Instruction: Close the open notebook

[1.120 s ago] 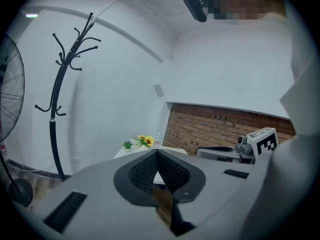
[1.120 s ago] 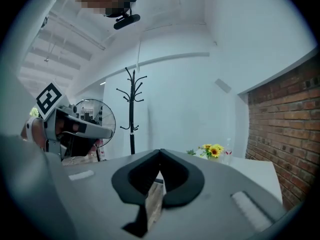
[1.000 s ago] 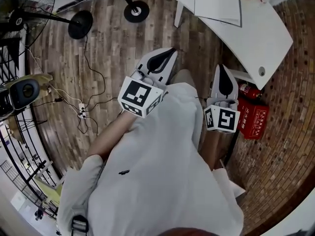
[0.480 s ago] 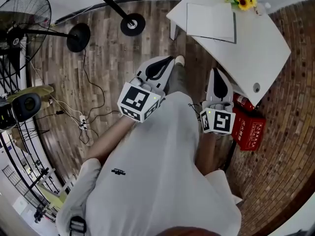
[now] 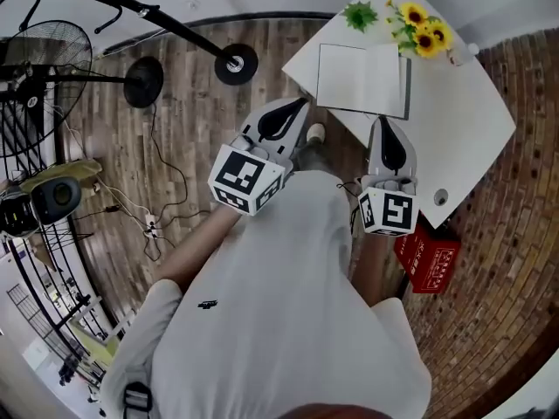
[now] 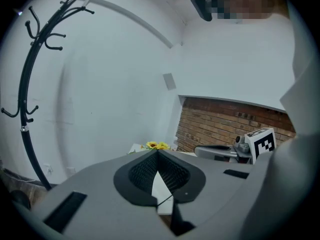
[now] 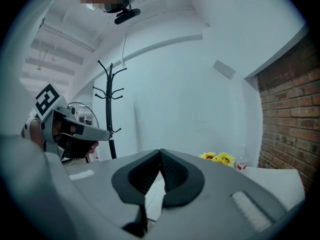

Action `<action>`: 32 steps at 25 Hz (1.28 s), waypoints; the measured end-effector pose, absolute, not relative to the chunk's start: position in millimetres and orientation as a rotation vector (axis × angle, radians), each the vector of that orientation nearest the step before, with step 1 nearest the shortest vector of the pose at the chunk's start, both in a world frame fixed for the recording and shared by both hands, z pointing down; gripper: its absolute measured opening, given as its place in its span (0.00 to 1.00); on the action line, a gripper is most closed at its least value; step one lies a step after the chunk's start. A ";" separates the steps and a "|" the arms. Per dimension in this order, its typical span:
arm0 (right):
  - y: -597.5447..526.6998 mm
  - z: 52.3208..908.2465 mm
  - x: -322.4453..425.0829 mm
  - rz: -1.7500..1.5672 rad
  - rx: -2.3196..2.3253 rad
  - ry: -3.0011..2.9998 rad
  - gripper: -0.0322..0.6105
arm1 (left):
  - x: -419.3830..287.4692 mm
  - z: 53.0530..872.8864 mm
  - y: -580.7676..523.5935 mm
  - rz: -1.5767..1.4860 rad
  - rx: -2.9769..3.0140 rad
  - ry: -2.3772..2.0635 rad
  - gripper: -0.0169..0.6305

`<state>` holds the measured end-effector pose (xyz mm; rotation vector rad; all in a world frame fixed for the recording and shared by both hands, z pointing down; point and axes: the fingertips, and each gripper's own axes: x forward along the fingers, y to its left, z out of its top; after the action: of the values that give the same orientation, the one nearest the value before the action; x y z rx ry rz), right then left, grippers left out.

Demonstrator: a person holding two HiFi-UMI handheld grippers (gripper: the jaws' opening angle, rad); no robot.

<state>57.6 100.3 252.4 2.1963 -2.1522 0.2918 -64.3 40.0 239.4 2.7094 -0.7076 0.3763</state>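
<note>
White table [image 5: 454,120]: upper right in the head view, above a wood floor [image 5: 192,85].
Notebook [image 5: 362,78]: lies open and flat on the table, with sunflowers [image 5: 424,29] just beyond it.
Left claw [image 5: 301,105]: I hold it out before my body, near level, aimed at the table's near corner — clenched on nothing.
Right claw [image 5: 383,125]: beside the left and pointing the same way, its tip near the notebook's near edge — clenched too, nothing in it.

Fan [image 5: 52,59] partly beyond left edge
</note>
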 end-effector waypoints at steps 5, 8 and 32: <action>68.8 258.8 90.5 0.294 2.171 -2.186 0.07 | -36.1 240.5 13.4 0.389 2.719 -0.743 0.04; 58.9 262.3 107.4 0.301 2.168 -2.189 0.07 | -17.5 238.9 2.6 0.383 2.734 -0.741 0.04; 26.7 304.2 162.0 0.465 2.194 -2.074 0.07 | 42.4 292.2 -20.6 0.543 2.679 -0.585 0.04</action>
<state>162.0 26.7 304.2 2.1942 -2.0735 0.4653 42.4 -20.6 292.2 2.6789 -0.5851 0.5433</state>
